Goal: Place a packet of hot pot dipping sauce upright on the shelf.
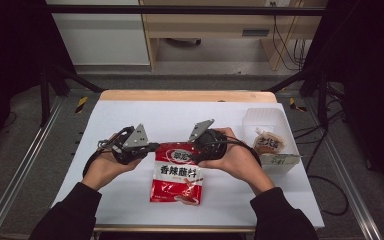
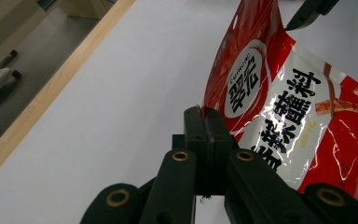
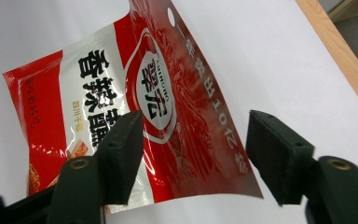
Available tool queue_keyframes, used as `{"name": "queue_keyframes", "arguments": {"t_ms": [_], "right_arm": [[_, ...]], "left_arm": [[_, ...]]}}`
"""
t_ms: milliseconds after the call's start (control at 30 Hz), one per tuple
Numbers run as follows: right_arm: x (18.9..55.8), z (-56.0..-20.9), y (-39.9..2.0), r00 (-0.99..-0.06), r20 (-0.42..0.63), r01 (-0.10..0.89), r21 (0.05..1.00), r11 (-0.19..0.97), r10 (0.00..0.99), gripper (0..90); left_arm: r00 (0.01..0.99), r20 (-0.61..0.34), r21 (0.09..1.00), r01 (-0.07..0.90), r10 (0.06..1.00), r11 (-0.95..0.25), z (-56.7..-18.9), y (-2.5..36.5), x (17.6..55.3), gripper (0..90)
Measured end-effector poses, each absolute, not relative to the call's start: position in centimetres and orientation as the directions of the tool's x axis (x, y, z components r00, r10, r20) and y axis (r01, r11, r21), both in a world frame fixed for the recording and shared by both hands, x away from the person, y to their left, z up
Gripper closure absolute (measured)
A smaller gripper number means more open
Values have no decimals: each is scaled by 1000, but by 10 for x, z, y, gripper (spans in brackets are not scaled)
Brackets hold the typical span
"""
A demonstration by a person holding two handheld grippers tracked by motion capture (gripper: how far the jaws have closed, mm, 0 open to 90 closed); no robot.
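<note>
A red and white sachet (image 1: 176, 172) of seasoning lies near the middle of a white table (image 1: 130, 117), lower end flat, upper end lifted off the surface.

Left gripper (image 1: 150, 148), held in the person's left hand at the sachet's upper left corner: jaws pinched tight on the edge of the sachet (image 2: 279, 102), clear in the left gripper view.

Right gripper (image 1: 196, 155), at the sachet's upper right corner: jaws stand apart w/ the sachet's (image 3: 158, 107) top edge between them, pads not pressing on it, per the right gripper view.

Handling, as a judgement: thin glossy film, light, floppy, prob. slippery. It bends freely, so one corner grip lets it sag and twist. Best hold is the flat sealed top strip or a corner, not the soft filled belly. Hard squeeze on the belly could burst a seam.

Around the sachet: to its right, a clear plastic tub (image 1: 267, 120) w/ a small round packet (image 1: 268, 143) inside, apart from the sachet. Far side of the sachet, the table's wooden edge (image 1: 187, 95). Nothing lies btw. the sachet and the tub; the right hand (image 1: 235, 160) is the only thing on that side.
</note>
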State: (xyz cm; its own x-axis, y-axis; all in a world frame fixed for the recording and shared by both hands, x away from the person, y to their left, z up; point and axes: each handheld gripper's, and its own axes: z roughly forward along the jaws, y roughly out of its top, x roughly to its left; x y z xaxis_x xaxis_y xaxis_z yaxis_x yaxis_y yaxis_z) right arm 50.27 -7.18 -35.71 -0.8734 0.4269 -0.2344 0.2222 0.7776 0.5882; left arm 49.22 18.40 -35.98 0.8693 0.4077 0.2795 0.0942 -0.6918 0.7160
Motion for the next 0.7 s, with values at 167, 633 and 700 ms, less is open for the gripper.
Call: {"name": "queue_keyframes", "arguments": {"t_ms": [167,633,700], "right_arm": [[507,-360,-69,-885,-221,223,569,791,409,484],[504,-364,-68,-902,-213,218,524,823,375,809],[504,-365,-68,-907,-210,213,518,828,365,837]], "left_arm": [[870,280,722,87,405,-686,-357,184,491,900],[873,277,726,83,401,-682,-356,182,490,900],[875,272,726,86,400,-682,-356,182,490,900]]}}
